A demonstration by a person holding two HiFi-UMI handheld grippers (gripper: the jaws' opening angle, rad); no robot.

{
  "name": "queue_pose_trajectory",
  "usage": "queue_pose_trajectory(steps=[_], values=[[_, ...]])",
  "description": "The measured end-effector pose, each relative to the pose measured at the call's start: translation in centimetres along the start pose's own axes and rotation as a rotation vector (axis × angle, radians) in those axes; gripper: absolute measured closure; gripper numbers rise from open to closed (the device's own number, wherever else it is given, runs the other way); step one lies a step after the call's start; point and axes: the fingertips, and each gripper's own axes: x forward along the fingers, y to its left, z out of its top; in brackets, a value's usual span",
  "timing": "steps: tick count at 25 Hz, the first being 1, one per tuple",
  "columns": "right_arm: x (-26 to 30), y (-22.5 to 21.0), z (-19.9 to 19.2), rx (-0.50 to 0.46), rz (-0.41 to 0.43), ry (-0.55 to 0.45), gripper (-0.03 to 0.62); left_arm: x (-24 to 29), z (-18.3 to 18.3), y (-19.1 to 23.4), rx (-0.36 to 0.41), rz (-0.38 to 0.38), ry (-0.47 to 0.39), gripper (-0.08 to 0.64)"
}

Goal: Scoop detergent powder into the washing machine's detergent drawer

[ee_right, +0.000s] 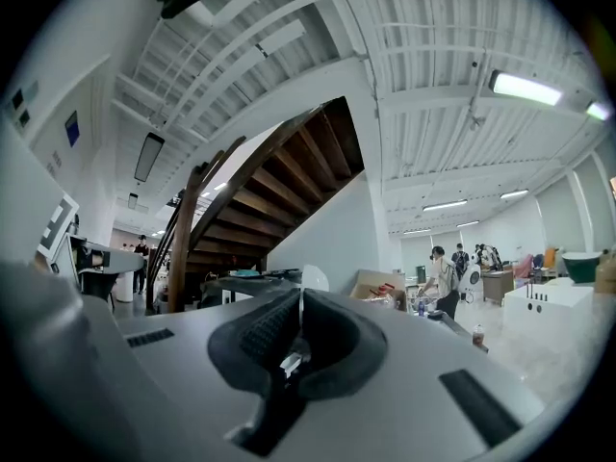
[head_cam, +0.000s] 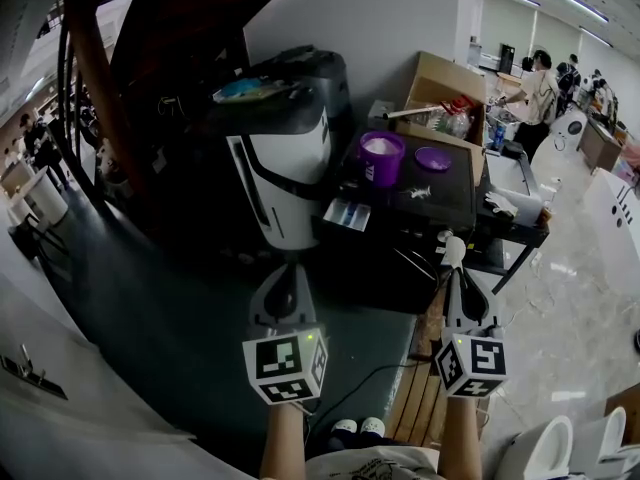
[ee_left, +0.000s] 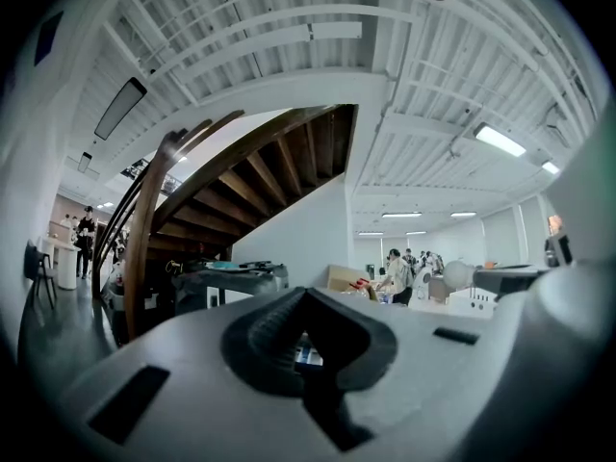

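Washing machine [head_cam: 285, 158], with a black stand [head_cam: 452, 206] just beside it. The stand bears the purple tub of detergent powder [head_cam: 381, 154], its lid [head_cam: 432, 158] laid aside so we can dip in. The detergent drawer [head_cam: 347, 214] juts out open between machine and stand, presumably to receive powder. Left gripper [head_cam: 288, 268]: jaws pressed together, empty. Right gripper [head_cam: 455, 270]: jaws pinching a white scoop [head_cam: 454, 251]. Both hang well short of the stand's edge, with open room ahead.

- Free air is lying between the left gripper [head_cam: 288, 268] and the open drawer [head_cam: 347, 213].
- A white-and-black appliance [head_cam: 285, 168] is crowding the drawer's left side.
- The purple tub [head_cam: 381, 156] and its lid [head_cam: 432, 158] are occupying the surface [head_cam: 460, 183] behind it.
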Motion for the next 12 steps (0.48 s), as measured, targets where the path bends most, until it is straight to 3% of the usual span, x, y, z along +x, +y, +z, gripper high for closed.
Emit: queue_pose_trajectory(steps=[12], values=[[1.7,-2.0,-0.5,0.018,0.043,-0.015,0.572,1.4,-0.6,-1.5,-0.004,0.044,0.003,0.558]])
